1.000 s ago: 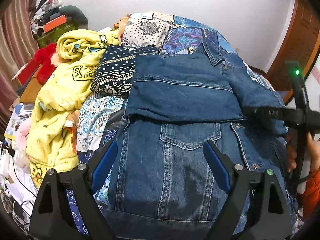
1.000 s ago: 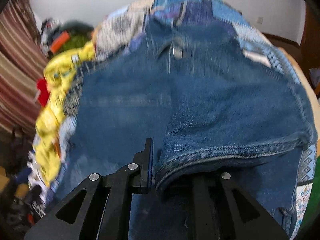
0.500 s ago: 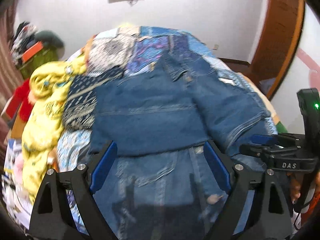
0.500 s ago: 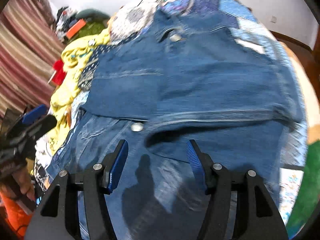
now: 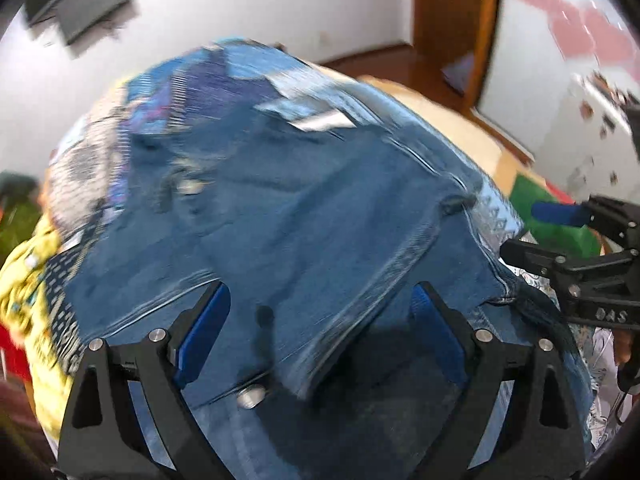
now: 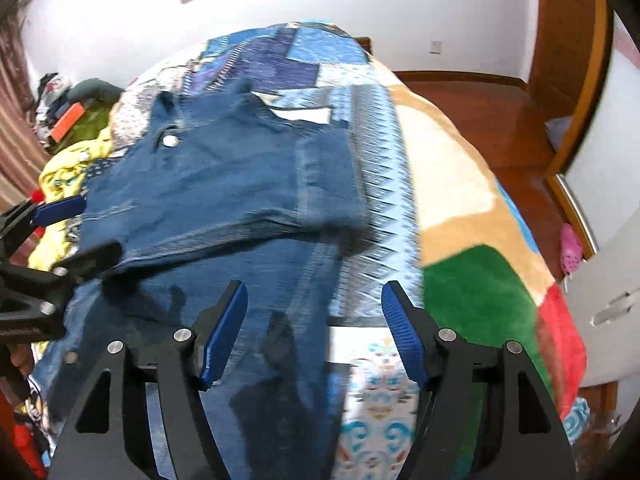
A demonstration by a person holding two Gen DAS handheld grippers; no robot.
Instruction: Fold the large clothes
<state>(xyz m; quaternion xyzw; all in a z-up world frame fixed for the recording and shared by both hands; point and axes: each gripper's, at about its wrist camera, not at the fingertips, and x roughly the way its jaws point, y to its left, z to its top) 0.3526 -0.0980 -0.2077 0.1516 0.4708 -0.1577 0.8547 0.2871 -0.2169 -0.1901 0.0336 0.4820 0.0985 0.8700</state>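
Hovering wide over denim jacket (image 5: 304, 216), left tool (image 5: 320, 320), right tool (image 6: 314, 324) wide too, green blanket patch (image 6: 476, 292) clearest in right view

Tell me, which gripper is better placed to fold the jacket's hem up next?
Probably the left gripper: open, with the jacket spread between its fingers. The right gripper, also open, sits over its edge.

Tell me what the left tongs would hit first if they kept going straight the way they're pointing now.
Most likely the denim jacket. The left tongs are open, and the folded blue cloth fills the view between and ahead of them. The picture is blurred, so the exact contact spot is unclear.
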